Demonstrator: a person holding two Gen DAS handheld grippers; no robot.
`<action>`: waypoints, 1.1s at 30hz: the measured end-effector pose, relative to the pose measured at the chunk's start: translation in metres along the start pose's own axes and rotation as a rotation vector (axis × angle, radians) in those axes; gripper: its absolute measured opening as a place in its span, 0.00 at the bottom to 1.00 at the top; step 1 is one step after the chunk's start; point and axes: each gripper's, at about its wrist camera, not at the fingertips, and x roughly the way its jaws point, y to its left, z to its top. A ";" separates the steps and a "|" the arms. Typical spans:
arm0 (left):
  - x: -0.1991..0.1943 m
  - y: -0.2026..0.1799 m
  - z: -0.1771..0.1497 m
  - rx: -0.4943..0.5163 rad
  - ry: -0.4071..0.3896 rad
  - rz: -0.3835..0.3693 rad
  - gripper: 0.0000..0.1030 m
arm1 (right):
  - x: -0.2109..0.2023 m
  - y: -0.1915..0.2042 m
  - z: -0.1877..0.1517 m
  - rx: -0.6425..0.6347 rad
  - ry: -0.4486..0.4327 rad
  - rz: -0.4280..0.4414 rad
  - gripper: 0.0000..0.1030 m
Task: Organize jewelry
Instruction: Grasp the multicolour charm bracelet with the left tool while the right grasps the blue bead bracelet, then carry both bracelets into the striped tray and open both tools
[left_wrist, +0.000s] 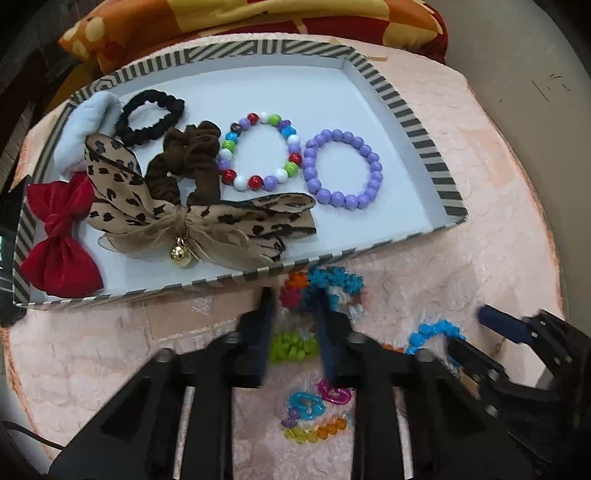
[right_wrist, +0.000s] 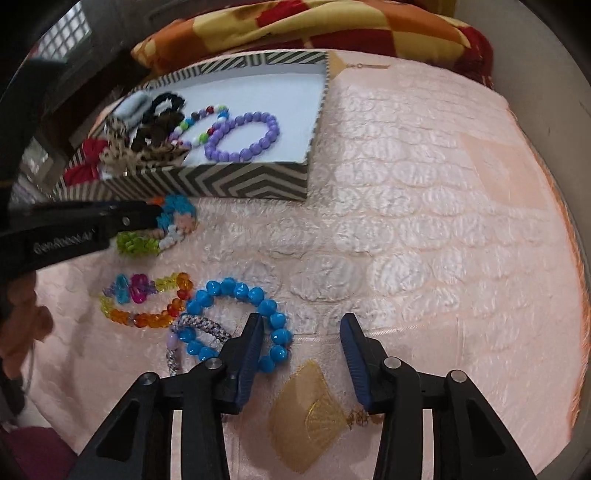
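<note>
Left gripper (left_wrist: 293, 295) is pinched on the multicolor flower-bead bracelet (left_wrist: 328, 284), striped tray (left_wrist: 406, 110) just beyond its tips. Over to the right, right gripper (right_wrist: 301, 325) sits open, blue bead bracelet (right_wrist: 236, 325) touching its left finger.

Ahead of your left jaws: box (left_wrist: 406, 110), two bracelets (left_wrist: 341, 170) in it.
Between your left jaws: flower-bead bracelet (left_wrist: 332, 280).
</note>
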 end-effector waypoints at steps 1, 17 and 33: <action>0.000 0.002 0.000 0.006 -0.002 0.003 0.14 | 0.001 0.005 -0.001 -0.029 -0.003 -0.018 0.40; -0.059 0.039 -0.033 -0.044 -0.041 -0.113 0.09 | -0.074 0.006 0.007 0.007 -0.202 0.019 0.07; -0.152 0.059 -0.010 -0.074 -0.223 -0.054 0.09 | -0.114 0.019 0.046 -0.038 -0.306 0.070 0.07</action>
